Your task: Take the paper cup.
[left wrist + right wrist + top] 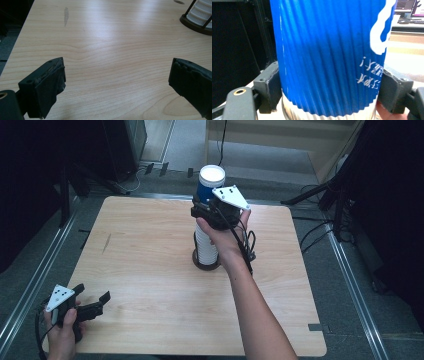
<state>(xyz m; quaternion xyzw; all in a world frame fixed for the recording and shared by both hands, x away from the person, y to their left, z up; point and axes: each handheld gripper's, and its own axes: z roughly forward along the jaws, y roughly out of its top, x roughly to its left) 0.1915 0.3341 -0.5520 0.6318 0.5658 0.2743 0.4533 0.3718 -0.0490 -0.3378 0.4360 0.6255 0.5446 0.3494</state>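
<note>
Blue ribbed paper cup (pixel 210 182), upside down: white base up, white printed characters inverted in right gripper view (pixel 329 57). Clamped at both sides between black pads. Sits atop stack of white ribbed cups (pixel 205 247) standing upright in dark round holder (pixel 206 265) near middle of wooden table.

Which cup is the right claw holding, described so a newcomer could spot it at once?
Start at the wooden table and find the stack of white cups in a dark holder near its middle. Above the stack, the right claw grips the blue cup, upside down: it alone is blue and ribbed, with white print.
</note>
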